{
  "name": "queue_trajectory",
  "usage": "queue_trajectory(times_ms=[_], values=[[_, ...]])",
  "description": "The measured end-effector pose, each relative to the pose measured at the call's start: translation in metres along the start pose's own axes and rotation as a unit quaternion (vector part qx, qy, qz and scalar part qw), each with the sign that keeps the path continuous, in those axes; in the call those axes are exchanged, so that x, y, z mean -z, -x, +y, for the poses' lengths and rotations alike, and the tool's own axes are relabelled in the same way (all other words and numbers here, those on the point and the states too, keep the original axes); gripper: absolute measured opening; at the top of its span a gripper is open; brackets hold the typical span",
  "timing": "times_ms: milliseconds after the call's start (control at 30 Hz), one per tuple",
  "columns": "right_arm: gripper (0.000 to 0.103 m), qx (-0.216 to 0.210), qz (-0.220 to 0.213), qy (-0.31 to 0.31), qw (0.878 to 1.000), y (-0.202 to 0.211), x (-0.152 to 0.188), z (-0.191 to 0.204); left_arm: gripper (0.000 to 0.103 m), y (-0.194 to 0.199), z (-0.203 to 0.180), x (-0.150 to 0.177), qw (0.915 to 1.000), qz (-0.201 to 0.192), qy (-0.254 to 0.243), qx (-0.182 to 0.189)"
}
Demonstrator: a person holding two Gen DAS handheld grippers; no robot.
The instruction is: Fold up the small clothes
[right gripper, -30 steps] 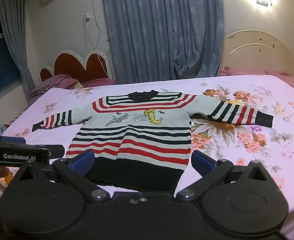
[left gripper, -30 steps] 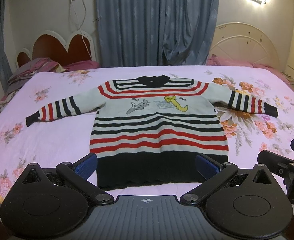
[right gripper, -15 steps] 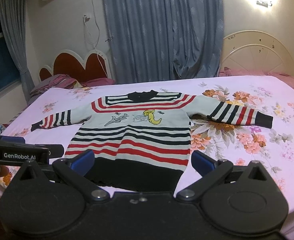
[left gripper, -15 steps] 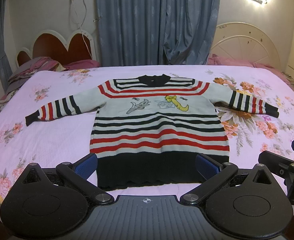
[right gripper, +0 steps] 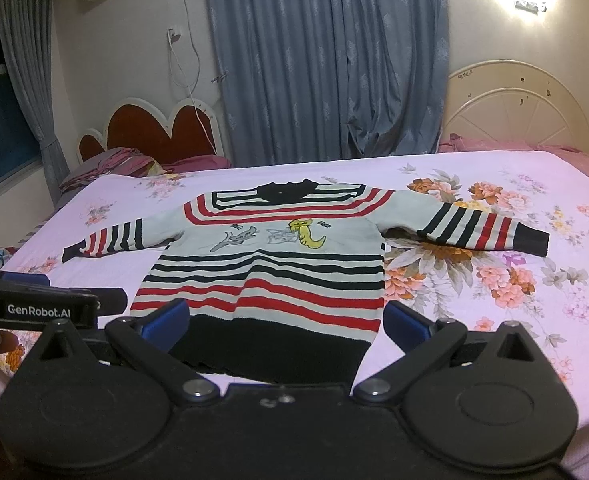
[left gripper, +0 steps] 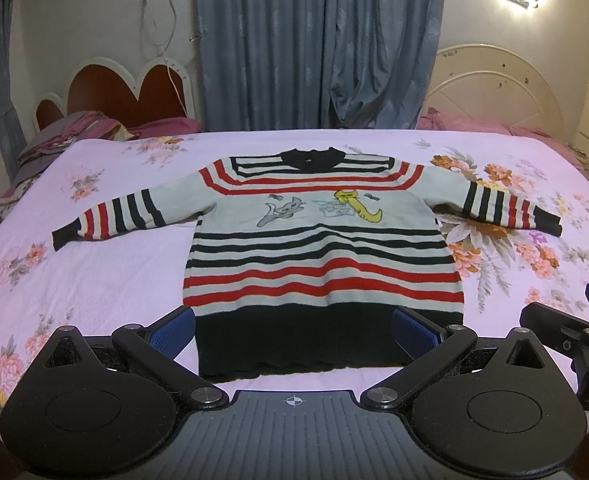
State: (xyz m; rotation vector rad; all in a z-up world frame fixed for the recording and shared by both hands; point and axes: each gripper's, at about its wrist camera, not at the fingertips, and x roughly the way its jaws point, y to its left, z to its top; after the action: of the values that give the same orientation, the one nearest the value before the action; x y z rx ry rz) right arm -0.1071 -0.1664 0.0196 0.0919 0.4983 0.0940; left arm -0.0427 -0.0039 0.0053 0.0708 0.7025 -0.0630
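A small striped sweater (left gripper: 318, 256), grey with red and black stripes, a black hem and cartoon figures on the chest, lies flat face up on the bed, both sleeves spread out. It also shows in the right wrist view (right gripper: 266, 272). My left gripper (left gripper: 294, 330) is open and empty, hovering in front of the black hem near the bed's front edge. My right gripper (right gripper: 286, 326) is open and empty, also in front of the hem, a little to the right. Neither touches the cloth.
The bed has a pink floral sheet (left gripper: 94, 280). A red heart-shaped headboard (left gripper: 126, 92) and folded bedding (left gripper: 66, 136) stand at the far left, a white headboard (left gripper: 494, 92) at the far right, blue curtains (left gripper: 314, 40) behind. The left gripper's body (right gripper: 34, 304) shows at the right wrist view's left edge.
Both grippers have shifted only slightly; the sweater has not moved and the jaws stay open.
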Motion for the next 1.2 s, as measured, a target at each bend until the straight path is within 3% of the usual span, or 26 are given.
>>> queue_trajectory(times_ms=[1200], values=[[0.102, 0.003, 0.004, 0.002, 1.000, -0.020, -0.005, 0.004, 0.103, -0.023, 0.006, -0.014, 0.9999, 0.010, -0.004, 0.000]])
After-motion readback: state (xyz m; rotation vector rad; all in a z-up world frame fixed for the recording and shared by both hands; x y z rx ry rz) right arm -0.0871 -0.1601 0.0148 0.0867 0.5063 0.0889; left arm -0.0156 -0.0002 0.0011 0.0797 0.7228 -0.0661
